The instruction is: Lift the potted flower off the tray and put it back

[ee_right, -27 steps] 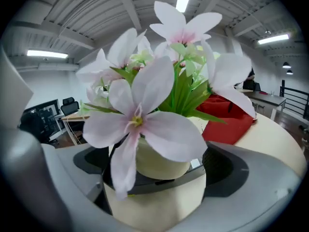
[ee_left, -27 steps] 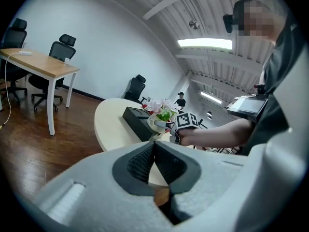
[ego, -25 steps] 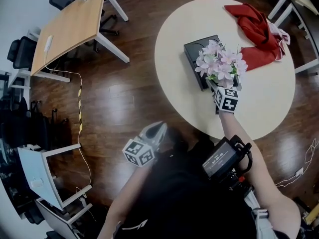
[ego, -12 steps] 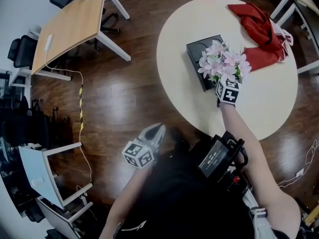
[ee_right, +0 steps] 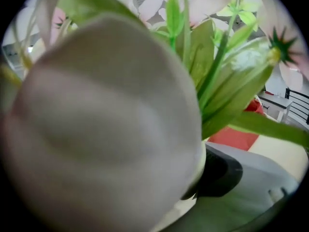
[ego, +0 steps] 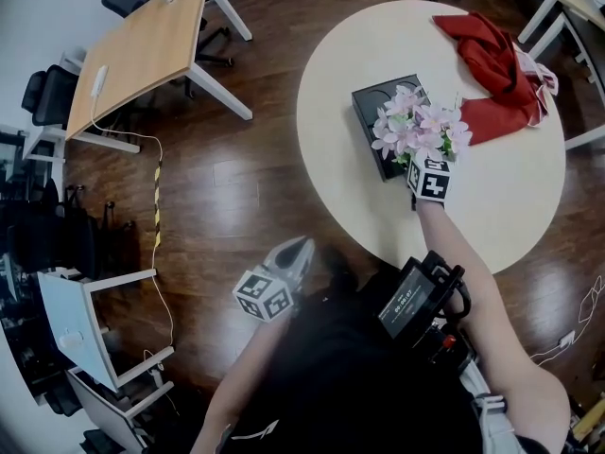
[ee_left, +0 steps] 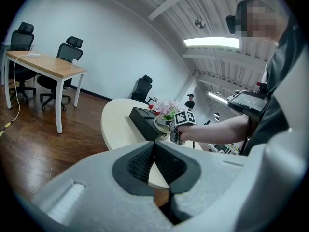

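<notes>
potted flower point(ego: 416, 130) | your right hand-held gripper point(ego: 413, 162) clamped on its pot, at tray point(ego: 371, 102) edge | left hand-held gripper point(ego: 302, 244) closed, empty | step: likely replacing | next: centre it, lower level

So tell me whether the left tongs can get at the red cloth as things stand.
Probably not: the left tongs hang off the table, near the body, and the red cloth lies at its far side.
</notes>
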### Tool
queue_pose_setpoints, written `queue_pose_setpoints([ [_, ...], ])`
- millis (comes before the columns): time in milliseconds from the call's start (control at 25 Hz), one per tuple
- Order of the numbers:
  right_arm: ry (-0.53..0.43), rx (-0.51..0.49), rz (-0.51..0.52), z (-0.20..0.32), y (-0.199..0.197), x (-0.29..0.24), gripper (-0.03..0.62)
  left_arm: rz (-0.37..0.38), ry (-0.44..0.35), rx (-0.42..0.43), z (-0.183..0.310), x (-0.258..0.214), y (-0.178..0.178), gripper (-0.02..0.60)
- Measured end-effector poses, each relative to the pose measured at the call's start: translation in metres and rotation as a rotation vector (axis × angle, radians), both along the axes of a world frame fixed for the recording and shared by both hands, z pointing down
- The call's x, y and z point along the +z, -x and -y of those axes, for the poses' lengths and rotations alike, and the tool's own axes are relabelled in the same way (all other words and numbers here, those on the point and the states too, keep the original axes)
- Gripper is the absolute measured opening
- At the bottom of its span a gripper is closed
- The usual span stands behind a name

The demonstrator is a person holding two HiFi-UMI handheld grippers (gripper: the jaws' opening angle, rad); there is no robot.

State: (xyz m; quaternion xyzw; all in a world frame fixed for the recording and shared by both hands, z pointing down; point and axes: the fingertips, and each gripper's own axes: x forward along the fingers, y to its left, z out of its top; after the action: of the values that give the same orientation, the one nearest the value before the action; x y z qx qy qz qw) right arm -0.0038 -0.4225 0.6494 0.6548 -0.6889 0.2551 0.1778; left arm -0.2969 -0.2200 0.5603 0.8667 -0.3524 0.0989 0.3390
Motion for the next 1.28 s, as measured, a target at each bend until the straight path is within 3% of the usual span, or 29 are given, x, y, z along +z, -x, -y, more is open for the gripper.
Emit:
queue_pose_setpoints([
  [600, -0.057, -0.228, 0.144, -0.027, 0.005, -0.034, 0.560, 0.011, -0.045, -0.051, -0.015, -0.016, -0.064, 0.005],
  [1040, -0.080, -0.398, 0.191, -0.051, -0.001, -0.063, 0.560, 0.006, -0.090, -0.089, -0.035, -0.031, -0.129, 0.005],
  [1280, -0.106, -0.450, 0.215, -0.066, 0.009, -0.077, 0.560, -0.010, -0.117, -0.094, -0.051, -0.046, -0.143, 0.005],
])
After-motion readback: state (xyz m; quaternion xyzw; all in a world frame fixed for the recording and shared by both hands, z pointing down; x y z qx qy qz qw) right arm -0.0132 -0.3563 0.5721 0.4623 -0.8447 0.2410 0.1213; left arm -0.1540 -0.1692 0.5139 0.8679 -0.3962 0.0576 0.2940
